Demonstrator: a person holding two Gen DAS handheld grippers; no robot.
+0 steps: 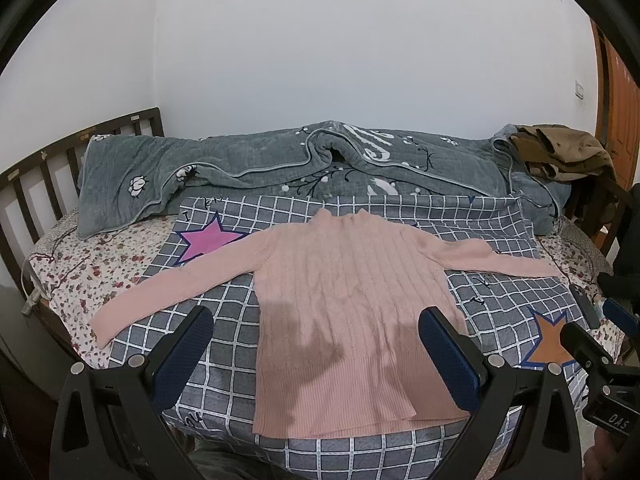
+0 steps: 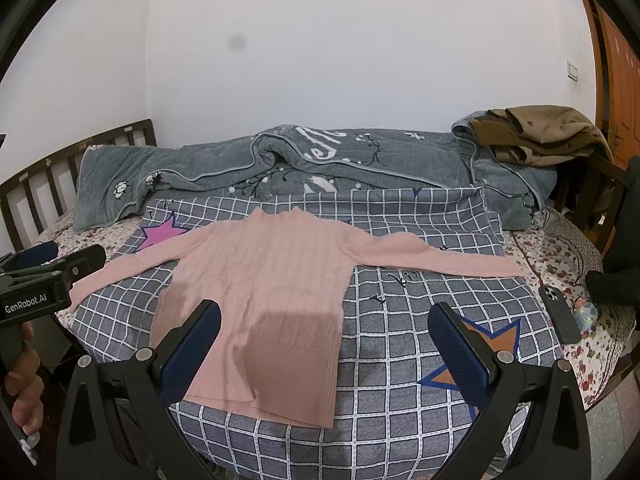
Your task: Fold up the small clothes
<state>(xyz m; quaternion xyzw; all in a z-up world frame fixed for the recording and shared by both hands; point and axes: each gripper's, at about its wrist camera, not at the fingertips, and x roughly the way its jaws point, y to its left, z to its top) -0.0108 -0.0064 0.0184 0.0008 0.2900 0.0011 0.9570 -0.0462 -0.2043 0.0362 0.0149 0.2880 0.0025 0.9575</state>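
- Far left of the right wrist view: a hand [image 2: 22, 376] wrapped round the handle of the left gripper [image 2: 60, 256], seen side-on at the frame edge, nothing between its tips.
- Left of both frames: dark wooden headboard [image 1: 48, 168] and flowered sheet [image 1: 76, 276], with a grey quilt [image 1: 248, 168] bunched along the far side of the bed.
- Lower left of the left wrist view: left sleeve [image 1: 160, 292] of the pink sweater [image 1: 348, 304] stretched flat toward the bed edge, not folded in.
- Centre: sweater lying face-flat on a grey checked cloth [image 1: 224, 360] with star prints, collar toward the quilt, hem toward the camera; body smooth, no fold visible anywhere.
- Bottom of the left wrist view: left gripper [image 1: 316, 364] hanging above the hem, jaws spread wide, empty.
- Bottom of the right wrist view: right gripper [image 2: 324, 356] above the sweater's right hem corner and the checked cloth, jaws likewise spread wide, pinching nothing.
- Right of centre: right sleeve [image 2: 440, 258] extended flat across the checked cloth.
- Right edge: dark phone [image 2: 560, 314] on the flowered sheet, well apart from the sweater; brown garment [image 2: 540, 132] heaped on the quilt at upper right.
- Progress, judged from the layout: laid out and smoothed only; folding not yet begun. Left to do: both sleeves inward, then the body doubled over.
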